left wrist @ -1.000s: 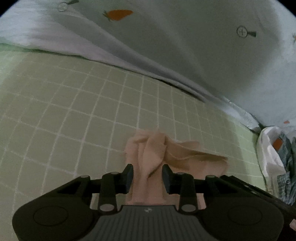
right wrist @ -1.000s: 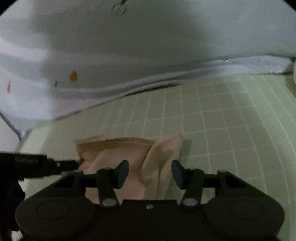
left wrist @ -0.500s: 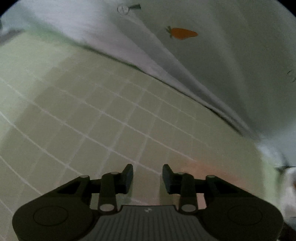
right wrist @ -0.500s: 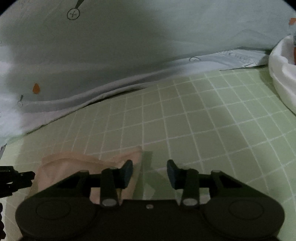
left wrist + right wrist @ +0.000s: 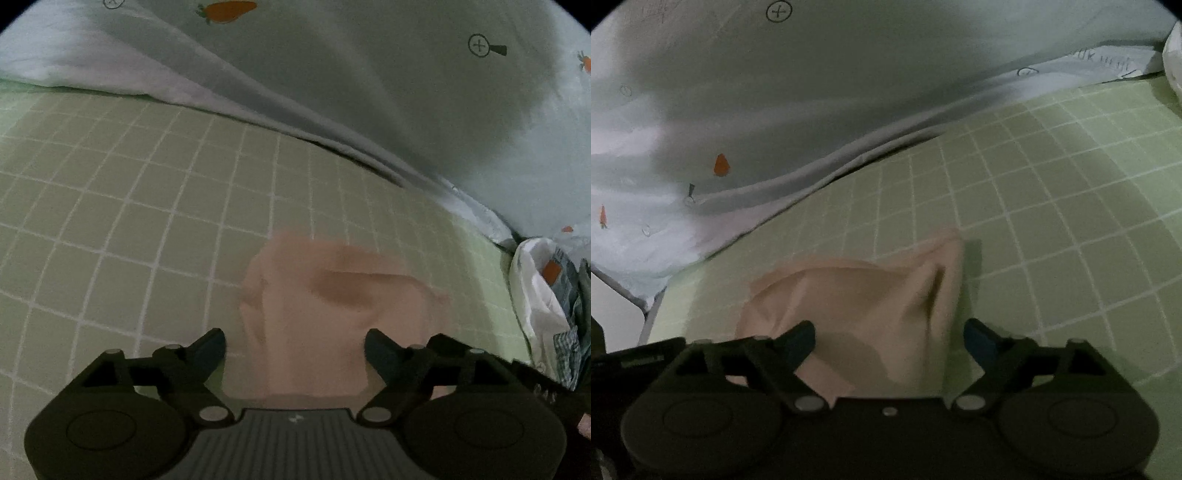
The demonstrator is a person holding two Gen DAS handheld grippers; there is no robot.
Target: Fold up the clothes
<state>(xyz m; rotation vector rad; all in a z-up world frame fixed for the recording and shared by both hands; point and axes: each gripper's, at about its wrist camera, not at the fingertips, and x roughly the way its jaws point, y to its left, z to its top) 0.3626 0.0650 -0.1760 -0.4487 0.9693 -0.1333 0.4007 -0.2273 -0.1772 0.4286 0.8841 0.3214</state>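
Both of your grippers are opening over the peach garment, with nothing pinched.

Your left gripper (image 5: 294,341) is spreading its jaws, the peach garment (image 5: 325,317) lying between them but untouched; your right gripper (image 5: 888,338) is widening too, its pads clear of the same crumpled cloth (image 5: 864,299). The garment is resting on the green checked sheet (image 5: 110,206), stretching toward 12 o'clock. Beyond, a carrot-print duvet (image 5: 369,74) is bunching up, with a white clothes pile (image 5: 543,288) at 3 o'clock.
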